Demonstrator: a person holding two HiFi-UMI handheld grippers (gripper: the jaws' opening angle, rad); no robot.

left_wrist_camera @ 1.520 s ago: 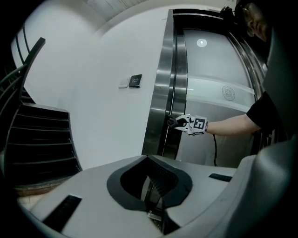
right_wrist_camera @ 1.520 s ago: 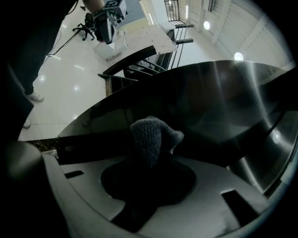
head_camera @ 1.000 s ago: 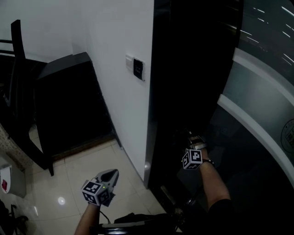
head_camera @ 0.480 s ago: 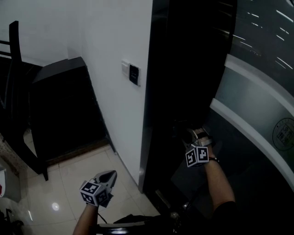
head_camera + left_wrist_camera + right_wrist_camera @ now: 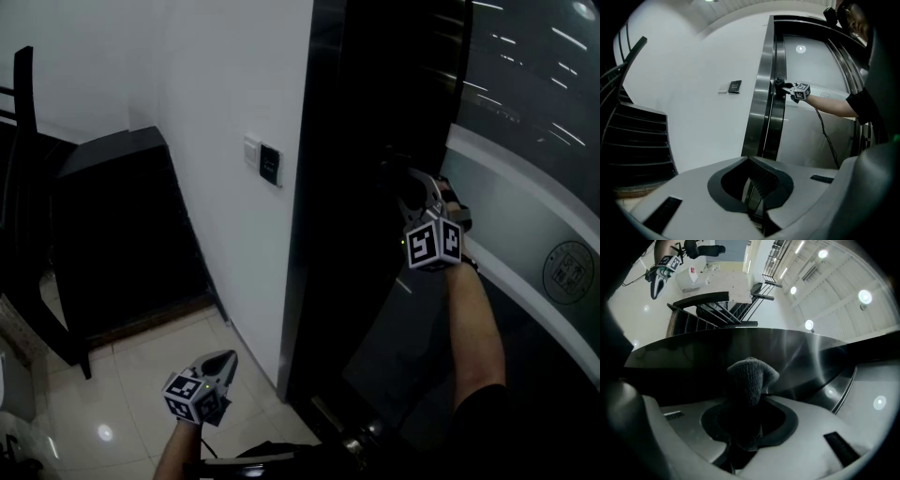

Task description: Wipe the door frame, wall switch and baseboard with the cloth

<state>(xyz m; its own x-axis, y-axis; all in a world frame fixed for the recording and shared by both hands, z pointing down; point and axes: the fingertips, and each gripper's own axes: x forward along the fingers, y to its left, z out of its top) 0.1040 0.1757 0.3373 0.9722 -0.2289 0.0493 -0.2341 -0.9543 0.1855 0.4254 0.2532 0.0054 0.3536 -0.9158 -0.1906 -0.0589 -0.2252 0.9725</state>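
As the right tool (image 5: 411,187) clamps it, the fuzzy grey cloth (image 5: 749,376) stands bunched upright

In my head view the right gripper (image 5: 401,180) loses its tips in the dark door frame (image 5: 319,187), its own view shows me only the bunched top of the cloth (image 5: 750,378) above the jaws, the wall switch (image 5: 269,164) is too small to read, and the chair (image 5: 25,141) is cut off at left.

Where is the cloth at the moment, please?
The cloth is clamped in the right gripper's jaws, held up against the dark door frame, to the right of the wall switch in the head view.
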